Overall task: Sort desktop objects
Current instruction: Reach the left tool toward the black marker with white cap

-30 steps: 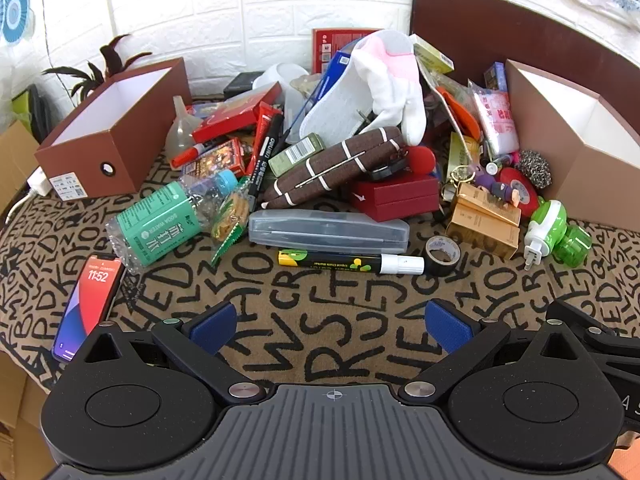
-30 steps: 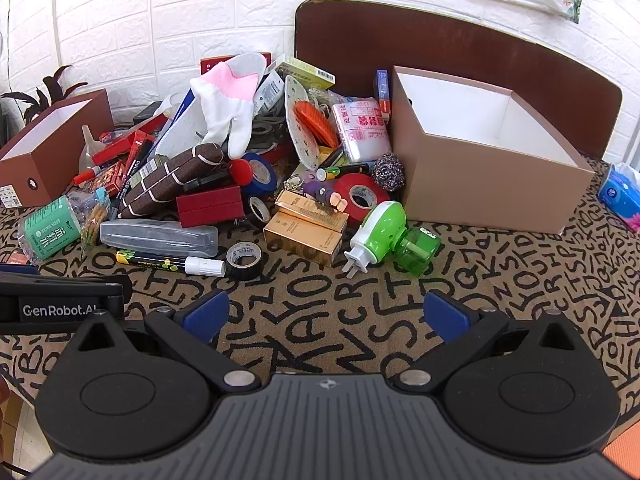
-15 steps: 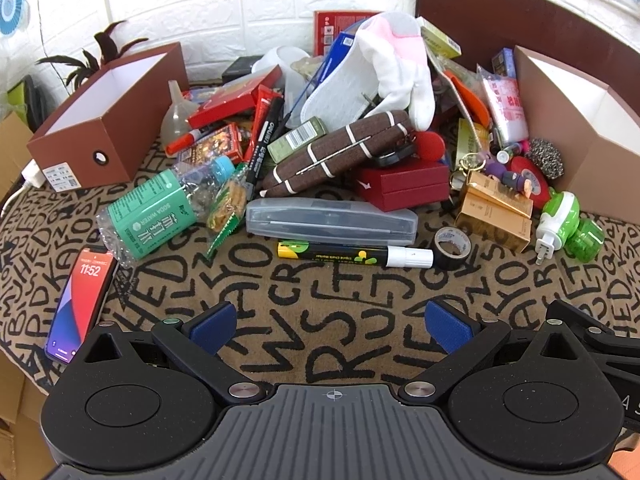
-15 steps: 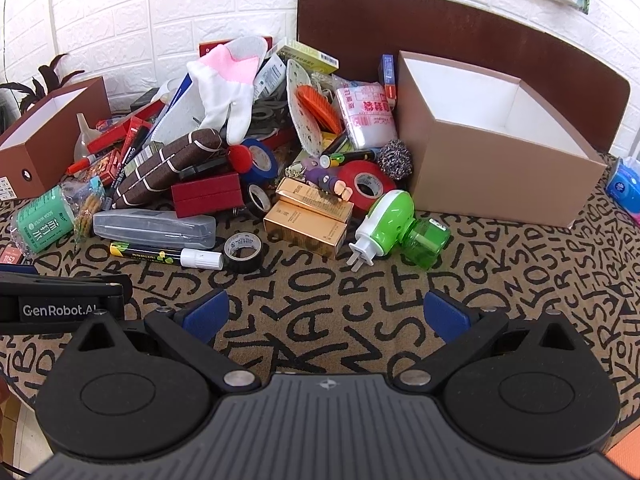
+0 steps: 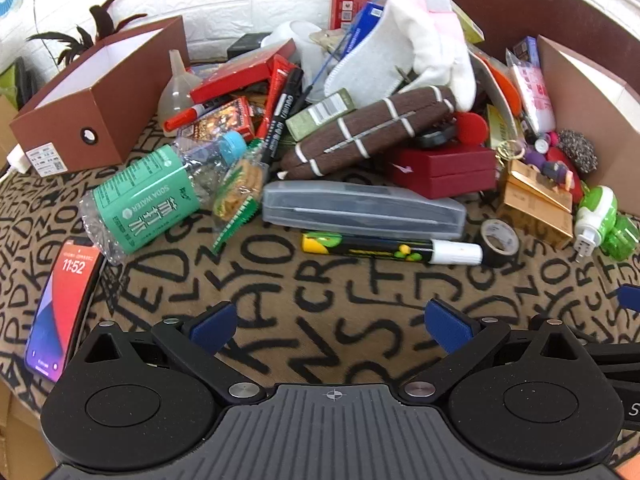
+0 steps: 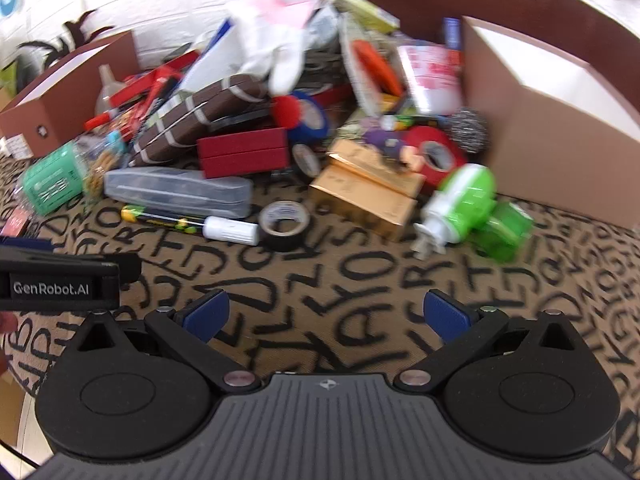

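My left gripper [image 5: 331,320] and right gripper [image 6: 325,314] both spread, empty — above the letter-print cloth [image 5: 320,280], short of the yellow-black marker [image 5: 384,247].

Black left tool [image 5: 332,322] and right tool [image 6: 326,316], blue pads [image 5: 212,322], silver screws, white "GenRobot.AI" lettering.

Your left gripper [image 5: 332,322], black with blue finger pads [image 5: 214,320], is spread wide and holds nothing, its fingers pointing forward just above the table surface. Your right gripper [image 6: 326,316], the same black build with blue pads [image 6: 444,314], is likewise spread wide and empty. The two sit side by side, close together.
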Action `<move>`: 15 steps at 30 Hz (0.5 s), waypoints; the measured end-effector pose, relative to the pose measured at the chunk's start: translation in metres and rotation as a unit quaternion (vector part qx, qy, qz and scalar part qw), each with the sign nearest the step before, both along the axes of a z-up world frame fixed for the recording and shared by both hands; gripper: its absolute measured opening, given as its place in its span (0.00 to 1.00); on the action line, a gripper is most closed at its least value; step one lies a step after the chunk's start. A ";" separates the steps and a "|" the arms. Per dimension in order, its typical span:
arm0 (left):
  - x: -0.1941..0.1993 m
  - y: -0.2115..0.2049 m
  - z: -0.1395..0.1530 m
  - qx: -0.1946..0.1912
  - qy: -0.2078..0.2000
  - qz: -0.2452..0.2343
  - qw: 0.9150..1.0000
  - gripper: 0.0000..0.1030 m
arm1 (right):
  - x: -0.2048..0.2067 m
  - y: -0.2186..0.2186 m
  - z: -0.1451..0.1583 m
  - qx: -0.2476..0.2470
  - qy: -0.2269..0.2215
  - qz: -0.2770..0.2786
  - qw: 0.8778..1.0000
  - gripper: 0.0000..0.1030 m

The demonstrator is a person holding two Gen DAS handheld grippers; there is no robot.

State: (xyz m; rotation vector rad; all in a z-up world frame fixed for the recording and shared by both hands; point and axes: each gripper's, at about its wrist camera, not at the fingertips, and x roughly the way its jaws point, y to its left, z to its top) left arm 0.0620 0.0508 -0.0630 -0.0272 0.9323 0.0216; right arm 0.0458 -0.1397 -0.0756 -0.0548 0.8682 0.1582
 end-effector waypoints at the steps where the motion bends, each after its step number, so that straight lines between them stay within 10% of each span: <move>1: 0.002 0.003 0.000 -0.003 -0.001 0.002 1.000 1.00 | 0.002 0.003 -0.002 0.005 -0.003 0.011 1.000 1.00; 15: 0.046 0.026 -0.014 -0.090 0.042 -0.014 0.995 0.81 | 0.036 0.044 -0.011 0.037 -0.043 0.156 0.986 0.84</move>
